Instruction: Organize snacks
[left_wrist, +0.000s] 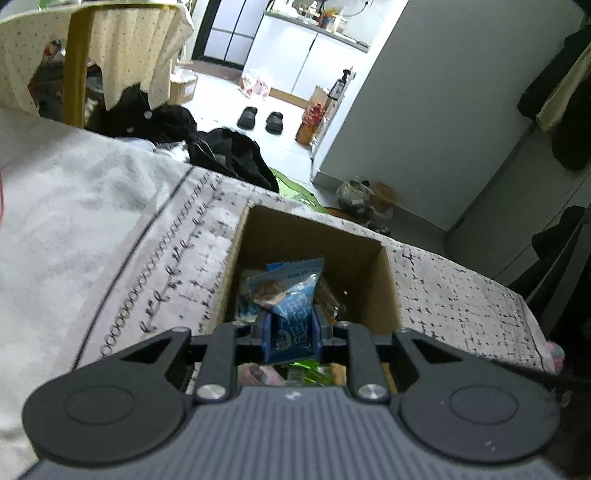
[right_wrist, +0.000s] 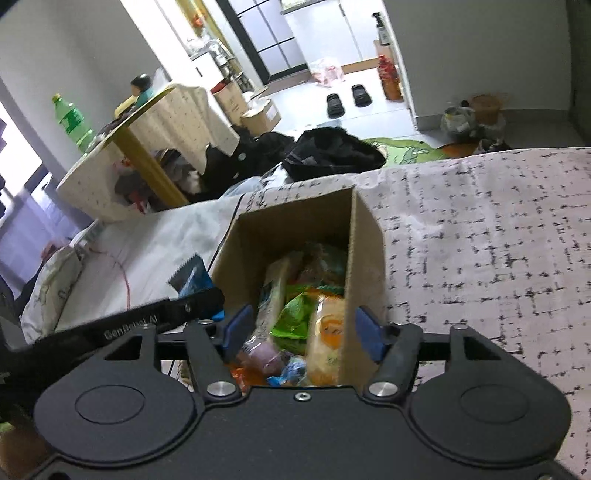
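Jaws of your left gripper (left_wrist: 291, 332) pinch the blue snack packet (left_wrist: 291, 295) over the cardboard box (left_wrist: 388, 280) at lower centre, right gripper (right_wrist: 301, 332) spread empty above it — lower further before releasing.

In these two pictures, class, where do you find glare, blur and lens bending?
Left wrist view: the far kitchen floor is washed out; the wall edges bow; the blue packet in the left claw is fairly sharp. Right wrist view: window glare at the left edge; the snacks in the box are smeared.
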